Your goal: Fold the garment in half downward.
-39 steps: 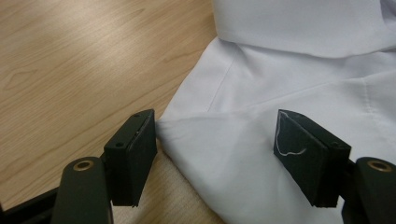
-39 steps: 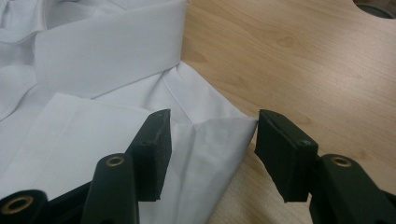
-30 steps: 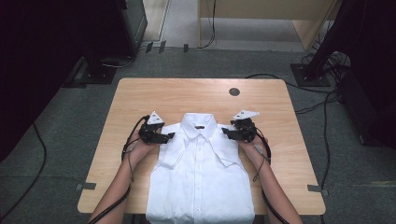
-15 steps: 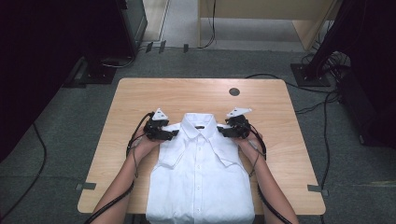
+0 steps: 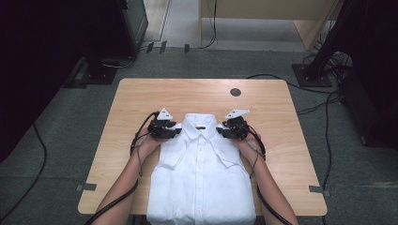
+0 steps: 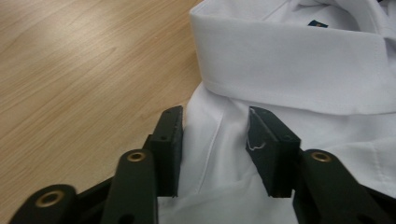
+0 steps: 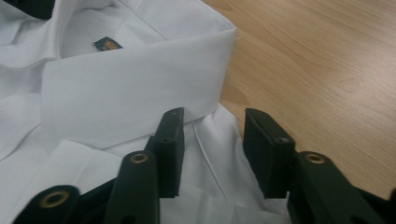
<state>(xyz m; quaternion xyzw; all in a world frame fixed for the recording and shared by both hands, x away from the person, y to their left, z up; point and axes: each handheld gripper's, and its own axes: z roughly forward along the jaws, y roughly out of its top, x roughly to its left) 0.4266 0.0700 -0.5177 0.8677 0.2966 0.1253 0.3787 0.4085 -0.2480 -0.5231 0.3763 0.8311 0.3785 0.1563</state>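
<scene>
Both claws' jaws just narrowed, cloth between, neither pinching yet — left claw [image 5: 177,132], right claw [image 5: 219,131] — on soft, light shirt [image 5: 202,183], lower-centre of table [image 5: 141,103]; grasp shoulder seams.

A wooden table [image 5: 141,103] on grey floor

A folded white shirt [image 5: 202,187] lay at its near edge, collar toward a dark round hole [image 5: 235,92] near the far edge.

my left gripper [image 6: 215,154]: jaws just closing over shoulder fold of white cotton collared shirt [image 5: 202,173] | my right gripper [image 7: 212,154]: jaws just closing likewise | both now nearer the collar
</scene>
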